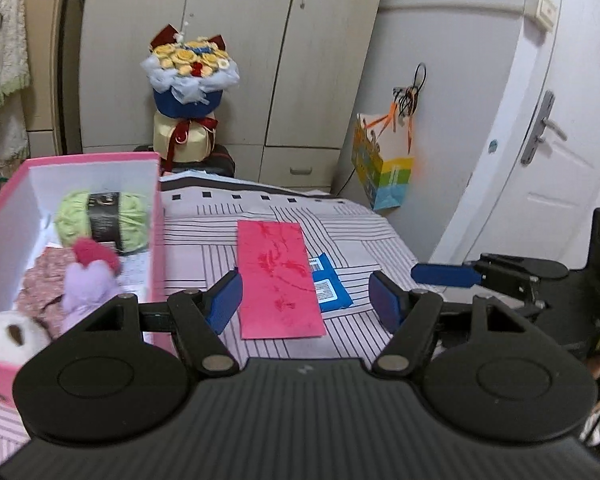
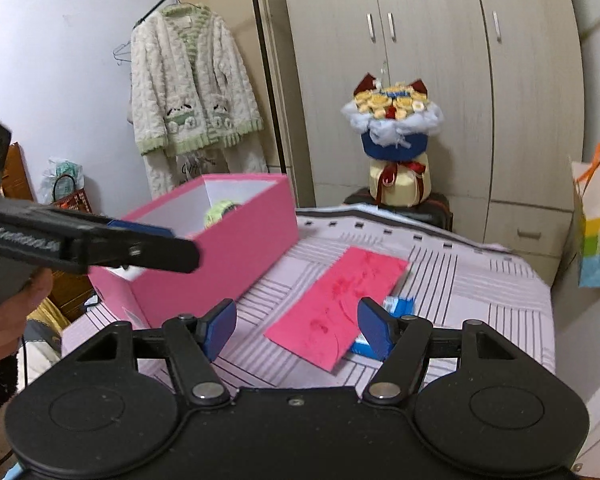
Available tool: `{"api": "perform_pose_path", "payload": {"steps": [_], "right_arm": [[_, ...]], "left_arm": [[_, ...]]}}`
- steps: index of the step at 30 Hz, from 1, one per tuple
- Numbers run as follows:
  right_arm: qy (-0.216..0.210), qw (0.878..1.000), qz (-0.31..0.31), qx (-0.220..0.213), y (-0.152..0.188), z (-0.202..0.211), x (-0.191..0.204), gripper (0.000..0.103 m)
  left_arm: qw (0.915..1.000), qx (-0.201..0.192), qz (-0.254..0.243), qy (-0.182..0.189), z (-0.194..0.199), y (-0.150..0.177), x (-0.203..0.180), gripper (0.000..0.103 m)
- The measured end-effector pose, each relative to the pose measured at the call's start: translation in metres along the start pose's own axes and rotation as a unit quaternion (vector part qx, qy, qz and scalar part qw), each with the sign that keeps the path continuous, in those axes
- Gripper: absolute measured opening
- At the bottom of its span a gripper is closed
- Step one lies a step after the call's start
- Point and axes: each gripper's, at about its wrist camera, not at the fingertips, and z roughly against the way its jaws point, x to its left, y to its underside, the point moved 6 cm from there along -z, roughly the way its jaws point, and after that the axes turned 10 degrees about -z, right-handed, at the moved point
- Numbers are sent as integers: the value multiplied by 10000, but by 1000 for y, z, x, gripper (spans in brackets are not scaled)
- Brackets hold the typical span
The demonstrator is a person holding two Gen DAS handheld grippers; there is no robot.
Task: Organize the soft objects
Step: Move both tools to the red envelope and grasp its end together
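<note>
A matt pink cardboard box (image 1: 156, 216) is seen on striped cloth (image 1: 340, 240). Fuzzy green yarn (image 1: 72, 216) and a plush lilac toy (image 1: 88, 292) are held inside. A matt red paper envelope (image 1: 280, 276) is overlaid on glossy blue packets (image 1: 332, 288).

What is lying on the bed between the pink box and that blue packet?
A red envelope lies flat between the pink box and the blue packet, partly covering the packet; the left wrist view shows it best.

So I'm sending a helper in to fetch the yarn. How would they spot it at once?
Find the pink box on the striped cloth, left of the red envelope. The yarn lies inside at the far end, beyond the purple plush and the white plush. It alone is a pale green ball with a dark paper band around it.
</note>
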Motion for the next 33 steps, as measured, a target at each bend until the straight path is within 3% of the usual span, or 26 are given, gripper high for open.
{"api": "perform_pose_path", "payload": {"steps": [7, 13, 20, 27, 30, 33], "right_arm": [[-120, 9994, 12, 329, 15, -46, -17, 72], [31, 9985, -157, 521, 21, -87, -34, 72], [137, 9976, -224, 641, 25, -108, -41, 72], [187, 9974, -247, 655, 34, -113, -43, 73], [188, 9972, -283, 670, 34, -116, -44, 75], [254, 9971, -263, 670, 35, -117, -41, 77]], "left_arm": [[9993, 355, 54, -70, -63, 7, -6, 66], [9956, 732, 572, -93, -115, 9, 4, 65], [9914, 1034, 555, -581, -143, 19, 19, 64], [9856, 1347, 737, -704, -157, 38, 29, 62], [9857, 1349, 893, -466, -157, 43, 27, 51], [9870, 1258, 827, -559, -155, 42, 25, 42]]}}
